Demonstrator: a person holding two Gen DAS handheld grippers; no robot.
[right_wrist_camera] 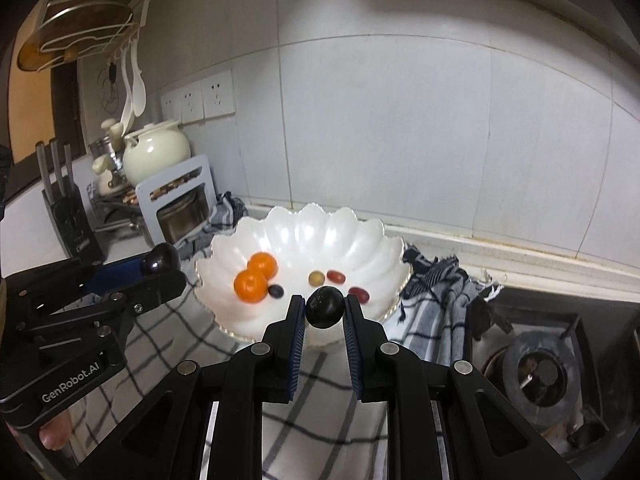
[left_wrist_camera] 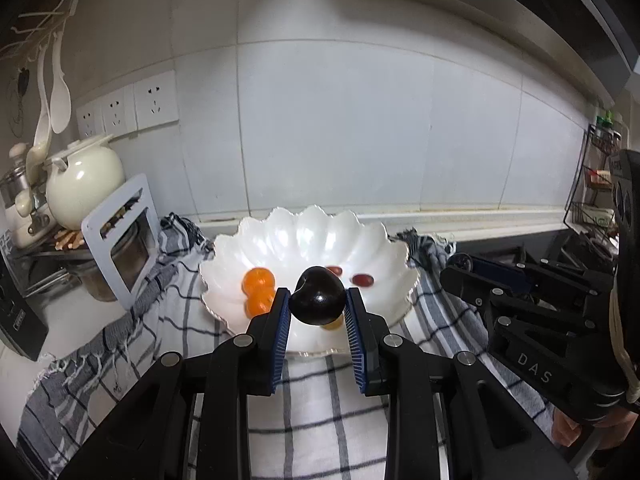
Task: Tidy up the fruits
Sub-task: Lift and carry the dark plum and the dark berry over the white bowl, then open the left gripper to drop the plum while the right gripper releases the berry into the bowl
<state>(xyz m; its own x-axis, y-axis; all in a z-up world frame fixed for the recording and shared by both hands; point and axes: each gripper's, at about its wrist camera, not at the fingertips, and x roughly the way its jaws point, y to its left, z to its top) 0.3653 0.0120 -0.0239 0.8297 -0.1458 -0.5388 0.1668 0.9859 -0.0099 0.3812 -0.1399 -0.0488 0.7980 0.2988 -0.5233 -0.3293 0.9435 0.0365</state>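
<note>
A white scalloped bowl (left_wrist_camera: 304, 236) (right_wrist_camera: 304, 232) rests on a checked cloth against the tiled wall. Inside it lie two oranges (right_wrist_camera: 256, 278) (left_wrist_camera: 258, 280), two red grape tomatoes (right_wrist_camera: 336, 277) (left_wrist_camera: 363, 279), a yellow-green grape (right_wrist_camera: 316, 278) and a small dark grape (right_wrist_camera: 275, 291). My left gripper (left_wrist_camera: 318, 300) is shut on a dark plum (left_wrist_camera: 318, 300) held in front of the bowl; the same plum (right_wrist_camera: 160, 259) shows at the left of the right wrist view. My right gripper (right_wrist_camera: 324, 308) is shut on a dark round fruit (right_wrist_camera: 325, 306) above the bowl's near rim.
The checked cloth (left_wrist_camera: 320, 400) covers the counter under the bowl. At the left stand a cream teapot (right_wrist_camera: 156, 152), a white-framed jar holder (right_wrist_camera: 180, 200) and a knife block (right_wrist_camera: 68, 216). A gas burner (right_wrist_camera: 540, 376) sits at the right. Wall sockets (left_wrist_camera: 132, 108) are behind.
</note>
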